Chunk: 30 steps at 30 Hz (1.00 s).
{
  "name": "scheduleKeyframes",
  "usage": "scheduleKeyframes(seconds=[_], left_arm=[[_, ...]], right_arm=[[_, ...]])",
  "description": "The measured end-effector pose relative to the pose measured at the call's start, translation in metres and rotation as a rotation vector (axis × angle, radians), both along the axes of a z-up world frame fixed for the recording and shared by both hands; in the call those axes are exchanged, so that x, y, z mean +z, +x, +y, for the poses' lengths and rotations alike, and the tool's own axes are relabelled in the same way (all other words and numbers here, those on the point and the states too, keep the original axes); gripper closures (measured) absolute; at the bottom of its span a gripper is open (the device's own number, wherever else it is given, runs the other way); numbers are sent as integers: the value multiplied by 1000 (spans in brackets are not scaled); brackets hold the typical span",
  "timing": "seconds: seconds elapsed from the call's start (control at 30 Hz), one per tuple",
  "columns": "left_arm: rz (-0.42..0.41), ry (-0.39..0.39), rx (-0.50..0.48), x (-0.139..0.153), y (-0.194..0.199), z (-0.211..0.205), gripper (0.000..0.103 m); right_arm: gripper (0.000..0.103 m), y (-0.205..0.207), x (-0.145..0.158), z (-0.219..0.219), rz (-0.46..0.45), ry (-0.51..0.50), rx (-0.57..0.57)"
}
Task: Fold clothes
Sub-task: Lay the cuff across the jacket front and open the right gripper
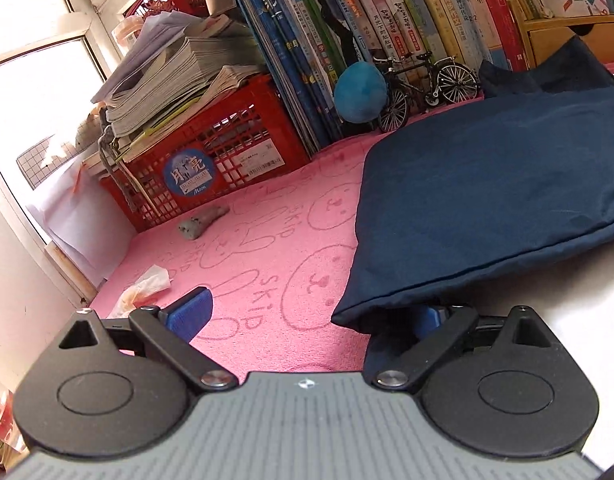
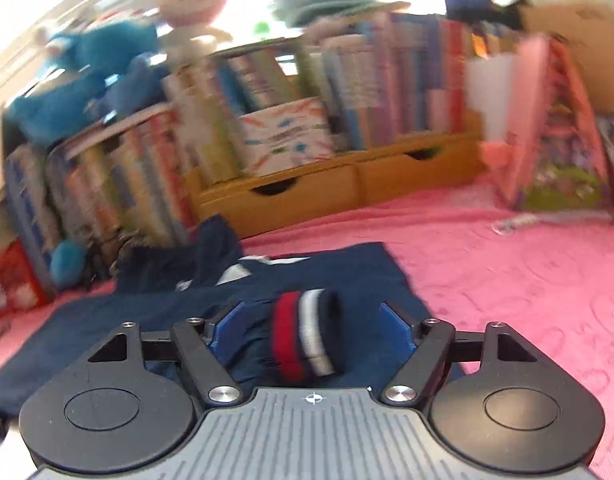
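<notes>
On the pink towelling cover printed with smiley faces (image 1: 267,240) lies a navy blue garment (image 1: 487,184), spread flat with its near hem running toward the left gripper (image 1: 307,316). That gripper's jaws stand wide: the left blue pad (image 1: 189,314) hangs over bare pink cloth, while the right pad is tucked under the garment's near corner, which drapes over it, so nothing is pinched between them.

Seen from the right wrist, the right gripper (image 2: 309,330) is also spread wide, its two blue pads clear on either side of a ribbed cuff striped red, white and navy (image 2: 307,334). The cuff lies between them on the folded navy cloth, and neither pad presses it. This view is blurred, so finer detail is lost.

Behind the garment stand a row of upright books (image 1: 387,20), a small model bicycle (image 1: 427,80), a blue plush ball (image 1: 359,90) and a red plastic crate (image 1: 211,152) stacked with paper booklets. A crumpled tissue (image 1: 145,286) lies near the left pad.
</notes>
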<state>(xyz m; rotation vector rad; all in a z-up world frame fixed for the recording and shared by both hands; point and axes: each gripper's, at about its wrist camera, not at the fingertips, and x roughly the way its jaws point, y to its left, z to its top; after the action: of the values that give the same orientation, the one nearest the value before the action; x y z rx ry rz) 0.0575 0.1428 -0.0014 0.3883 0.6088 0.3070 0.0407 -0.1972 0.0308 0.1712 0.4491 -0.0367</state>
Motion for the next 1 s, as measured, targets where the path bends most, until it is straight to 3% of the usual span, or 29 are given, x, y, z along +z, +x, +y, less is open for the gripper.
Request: scheduleKeyframes(seconds=[0.1,0.2,0.3,0.37,0.5,0.57,0.6,0.67,0.77,0.8,0.87,1.0], left_arm=[[3,-27,3,1,1,4,3],[5,-52,11,2,1,8,0],[7,-70,17,2,2,10,0],[8,-83,13,2,1,12,0],[22,-138,-17,5,-5,21,2],[45,-245,-52,13,-17,35,3],[21,-318,-74,19,-26,43,3],[-65,-542,-156,34,-48,65,2],[-161,-762,-192,53,-53,79,1],[-175,-772,-198,56,-50,77,0],[-175,-688,-198,56,-32,55,0],[-97,-615,-176,37,12,16,2]], right_arm=[[22,12,6,57,13,-116,184],[21,35,-3,95,96,-117,283],[20,59,-22,96,217,-94,267],[10,61,-31,87,213,-93,252],[7,59,-36,85,221,-117,247],[5,58,-36,85,226,-119,248],[4,57,-36,84,227,-115,249],[4,55,-37,84,229,-116,251],[1,60,-36,86,236,-120,253],[0,61,-36,86,237,-122,253],[0,62,-37,87,238,-121,253],[0,62,-37,86,238,-122,254]])
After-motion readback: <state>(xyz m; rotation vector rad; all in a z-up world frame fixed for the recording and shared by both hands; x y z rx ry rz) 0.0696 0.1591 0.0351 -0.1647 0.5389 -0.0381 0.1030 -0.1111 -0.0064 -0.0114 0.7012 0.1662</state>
